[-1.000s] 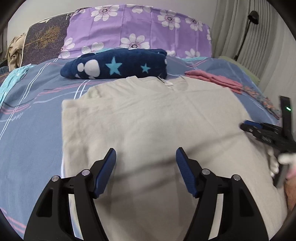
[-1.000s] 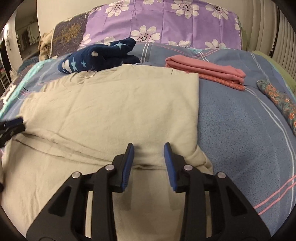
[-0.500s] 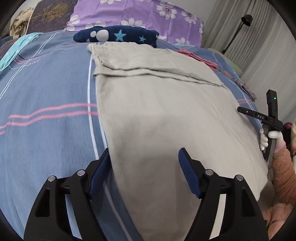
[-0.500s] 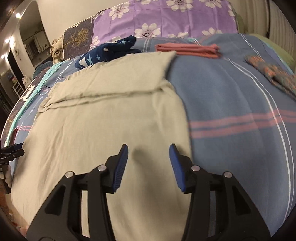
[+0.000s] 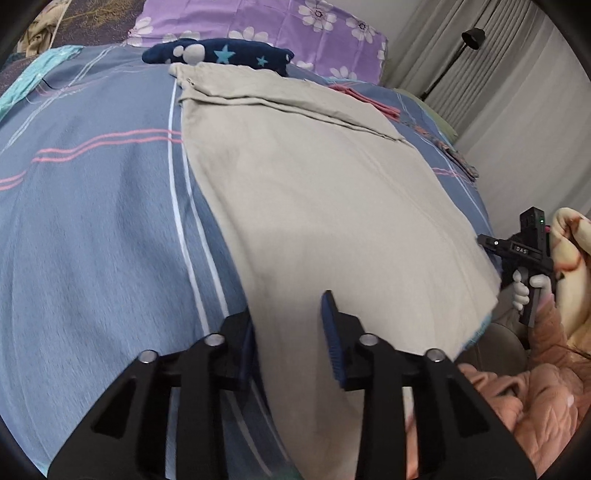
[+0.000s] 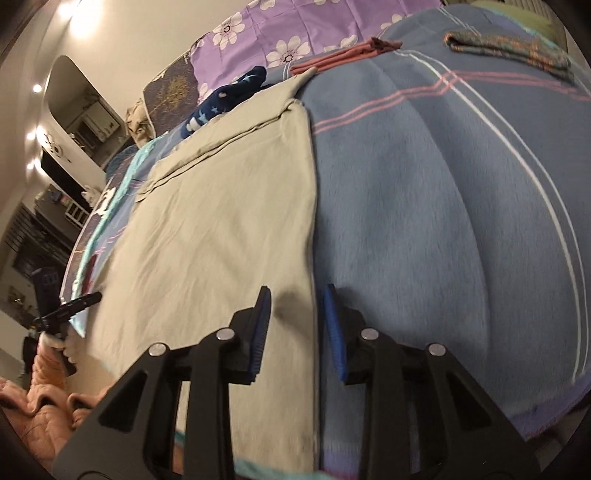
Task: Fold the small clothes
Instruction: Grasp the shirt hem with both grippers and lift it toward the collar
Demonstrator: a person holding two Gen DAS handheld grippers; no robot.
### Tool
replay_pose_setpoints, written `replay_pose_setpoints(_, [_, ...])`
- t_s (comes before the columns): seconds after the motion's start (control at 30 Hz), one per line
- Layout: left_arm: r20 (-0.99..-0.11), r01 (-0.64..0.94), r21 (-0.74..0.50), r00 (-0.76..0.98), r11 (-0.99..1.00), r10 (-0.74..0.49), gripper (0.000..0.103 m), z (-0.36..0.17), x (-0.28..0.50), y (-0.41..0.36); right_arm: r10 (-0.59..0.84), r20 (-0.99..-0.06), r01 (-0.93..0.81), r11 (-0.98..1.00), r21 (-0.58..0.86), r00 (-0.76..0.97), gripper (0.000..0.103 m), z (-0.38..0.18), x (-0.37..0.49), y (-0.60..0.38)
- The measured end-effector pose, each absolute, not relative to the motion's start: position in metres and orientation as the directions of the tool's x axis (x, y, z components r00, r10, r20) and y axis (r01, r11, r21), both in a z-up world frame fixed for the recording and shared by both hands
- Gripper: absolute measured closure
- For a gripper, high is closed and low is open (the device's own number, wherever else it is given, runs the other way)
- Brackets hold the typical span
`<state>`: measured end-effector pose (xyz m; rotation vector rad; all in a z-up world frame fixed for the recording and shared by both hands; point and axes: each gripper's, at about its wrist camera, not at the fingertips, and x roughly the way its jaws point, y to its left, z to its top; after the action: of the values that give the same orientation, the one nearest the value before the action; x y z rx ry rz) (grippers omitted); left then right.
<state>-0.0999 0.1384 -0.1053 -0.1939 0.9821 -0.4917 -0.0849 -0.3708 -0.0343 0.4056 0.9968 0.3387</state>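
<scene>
A beige garment [image 5: 314,192] lies flat on the blue striped bedspread [image 5: 92,221], its sides folded in and its near hem at the bed's front edge. My left gripper [image 5: 290,332] is at the garment's near left edge. Its jaws are closing with that edge between them, and a gap still shows. My right gripper [image 6: 297,314] straddles the garment's [image 6: 221,221] near right edge, jaws also closing, pads not pressing the cloth. Each gripper shows in the other's view: the right gripper [image 5: 517,251] past the right corner, the left gripper [image 6: 62,314] past the left corner.
At the bed's far end lie a navy star-patterned blanket [image 5: 221,55], purple flowered pillows [image 5: 258,22], folded pink clothes [image 6: 332,57] and a patterned cloth [image 6: 506,48]. A floor lamp [image 5: 469,37] and curtains stand to the right. A person's pink sleeve [image 5: 517,398] is at the front edge.
Both grippers have drawn back from the garment's middle to its near corners at the bed's front edge. Both pairs of jaws have narrowed.
</scene>
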Motion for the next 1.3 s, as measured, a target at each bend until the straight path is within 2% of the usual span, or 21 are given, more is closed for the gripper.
replay_pose_setpoints(0.17, [-0.762,0.314,-0.375,0.431,0.872,-0.483,0.061,-0.106,-0.117,0.138,0.493,-0.732,-0.129,0.859,0.496,0.47,0.072,-0.033,-0.109,-0.369])
replay_pose_setpoints(0.2, [-0.76,0.314,-0.384,0.426,0.868,-0.491,0.061,-0.107,-0.118,0.137,0.496,-0.73,-0.134,0.857,0.497,0.47,0.071,-0.033,-0.11,-0.367])
replay_pose_setpoints(0.27, [-0.752,0.313,-0.4,0.425,0.862,-0.503,0.061,-0.11,-0.12,0.137,0.513,-0.718,-0.147,0.848,0.509,0.47,0.062,-0.033,-0.112,-0.365])
replay_pose_setpoints(0.43, [-0.732,0.292,-0.447,0.423,0.845,-0.534,0.061,-0.113,-0.13,0.14,0.515,-0.716,-0.158,0.848,0.506,0.471,0.06,-0.032,-0.116,-0.359])
replay_pose_setpoints(0.47, [-0.731,0.291,-0.449,0.423,0.844,-0.535,0.064,-0.113,-0.133,0.141,0.512,-0.717,-0.159,0.85,0.502,0.472,0.06,-0.032,-0.117,-0.358])
replay_pose_setpoints(0.5, [-0.733,0.288,-0.442,0.429,0.849,-0.527,0.075,-0.113,-0.134,0.141,0.504,-0.72,-0.165,0.856,0.49,0.478,0.06,-0.032,-0.118,-0.355])
replay_pose_setpoints(0.53, [-0.742,0.278,-0.426,0.437,0.861,-0.509,0.084,-0.113,-0.134,0.141,0.496,-0.722,-0.166,0.861,0.48,0.483,0.068,-0.032,-0.118,-0.354])
replay_pose_setpoints(0.57, [-0.741,0.275,-0.432,0.435,0.859,-0.512,0.102,-0.111,-0.131,0.142,0.481,-0.726,-0.158,0.869,0.468,0.492,0.087,-0.032,-0.116,-0.352])
replay_pose_setpoints(0.6, [-0.73,0.278,-0.445,0.438,0.852,-0.524,0.102,-0.108,-0.129,0.143,0.465,-0.734,-0.139,0.876,0.462,0.495,0.097,-0.032,-0.112,-0.351])
replay_pose_setpoints(0.63, [-0.699,0.304,-0.449,0.466,0.84,-0.542,0.102,-0.097,-0.129,0.143,0.489,-0.722,-0.13,0.86,0.494,0.489,0.1,-0.032,-0.109,-0.35])
replay_pose_setpoints(0.7, [-0.623,0.385,-0.416,0.538,0.823,-0.567,0.102,-0.067,-0.132,0.14,0.547,-0.65,-0.151,0.813,0.562,0.527,0.1,-0.016,-0.104,-0.347])
replay_pose_setpoints(0.8, [-0.535,0.456,-0.358,0.615,0.815,-0.58,0.102,-0.024,-0.135,0.139,0.577,-0.561,-0.213,0.785,0.582,0.593,0.1,0.016,-0.102,-0.343])
replay_pose_setpoints(0.97, [-0.435,0.482,-0.294,0.702,0.825,-0.565,0.102,0.024,-0.136,0.141,0.614,-0.413,-0.291,0.732,0.616,0.673,0.1,0.068,-0.103,-0.349])
replay_pose_setpoints(1.2, [-0.327,0.462,-0.36,0.751,0.811,-0.573,0.102,0.049,-0.154,0.162,0.621,-0.292,-0.369,0.713,0.597,0.727,0.1,0.109,-0.129,-0.353])
replay_pose_setpoints(1.3, [-0.325,0.439,-0.373,0.763,0.818,-0.558,0.102,0.053,-0.157,0.171,0.587,-0.307,-0.359,0.75,0.556,0.749,0.1,0.118,-0.138,-0.354])
